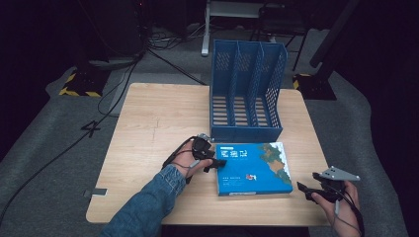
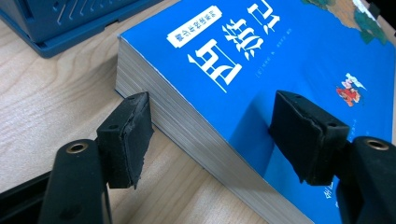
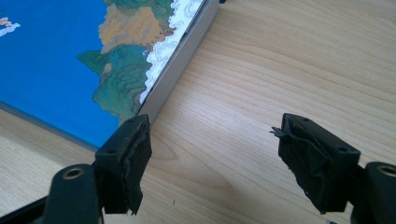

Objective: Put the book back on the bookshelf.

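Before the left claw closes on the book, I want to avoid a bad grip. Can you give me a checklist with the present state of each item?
1. Left claw open wide enough for the book: ok, one pad below the page edge, one above the cover.
2. Pads pressing the book: not ok, not yet gripping.
3. Book lying flat on the table: ok.
4. Right claw off the book: ok, open over bare wood beside the book's corner.
5. File rack slots free: ok, all look empty.
6. Rack standing steady: cannot tell.
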Tool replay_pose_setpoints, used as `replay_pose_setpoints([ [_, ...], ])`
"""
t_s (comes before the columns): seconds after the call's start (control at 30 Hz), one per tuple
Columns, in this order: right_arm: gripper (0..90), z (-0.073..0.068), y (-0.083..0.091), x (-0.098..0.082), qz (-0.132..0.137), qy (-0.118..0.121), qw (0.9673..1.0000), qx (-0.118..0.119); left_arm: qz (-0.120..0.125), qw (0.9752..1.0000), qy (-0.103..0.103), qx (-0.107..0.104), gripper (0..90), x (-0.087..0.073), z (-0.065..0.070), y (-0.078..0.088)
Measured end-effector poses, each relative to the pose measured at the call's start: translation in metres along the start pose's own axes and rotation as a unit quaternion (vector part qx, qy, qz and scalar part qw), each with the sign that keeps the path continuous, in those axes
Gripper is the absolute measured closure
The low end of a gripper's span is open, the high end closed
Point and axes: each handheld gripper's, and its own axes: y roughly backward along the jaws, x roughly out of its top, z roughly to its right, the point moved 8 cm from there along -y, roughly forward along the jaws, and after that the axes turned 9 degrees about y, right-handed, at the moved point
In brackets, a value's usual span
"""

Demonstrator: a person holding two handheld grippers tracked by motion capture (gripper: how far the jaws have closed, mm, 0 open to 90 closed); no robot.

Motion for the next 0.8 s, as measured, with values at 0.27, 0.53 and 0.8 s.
replay_pose_setpoints([
  [0.27, 26.5, -0.011, -0.004, 0.011, 0.005, 0.021, 0.9997, 0.008, 0.017, 0.9997, -0.012, -0.012, 54.6, 0.002, 0.006, 0.016],
  [0.53, 26.4, -0.035, -0.006, 0.029, 0.020, 0.059, 0.9974, 0.035, -0.067, 0.9938, -0.019, -0.088, 61.6, -0.023, 0.035, 0.011],
  [0.8, 24.3, -0.076, -0.010, 0.045, 0.034, 0.111, 0.9908, 0.070, -0.094, 0.9872, 0.018, -0.127, 75.5, -0.026, 0.043, 0.012],
])
